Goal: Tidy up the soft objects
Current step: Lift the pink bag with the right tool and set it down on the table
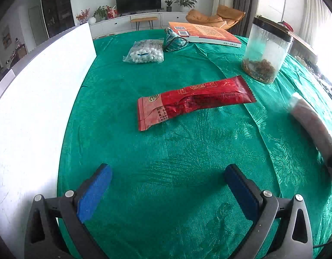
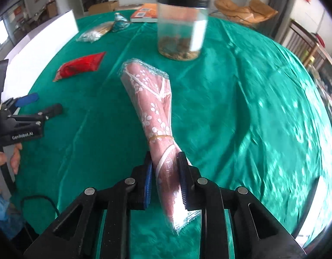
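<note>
My right gripper (image 2: 164, 159) is shut on a pink flowered cloth roll in clear wrap (image 2: 154, 108), bound by a rubber band and lifted above the green tablecloth (image 2: 241, 112). In the left wrist view that roll (image 1: 310, 123) shows blurred at the right edge. My left gripper (image 1: 168, 177) hovers open over the cloth with nothing between its blue pads; it also appears at the left of the right wrist view (image 2: 39, 103). A red snack packet (image 1: 194, 101) lies ahead of it. Farther back lie a bag of white balls (image 1: 145, 51) and a small teal pouch (image 1: 174, 41).
A clear jar with a black lid (image 1: 267, 49) holding brown bits stands at the right. An orange book (image 1: 204, 33) lies at the far edge. A white board (image 1: 36, 90) runs along the table's left side. A person's hand (image 2: 12, 157) holds the left gripper.
</note>
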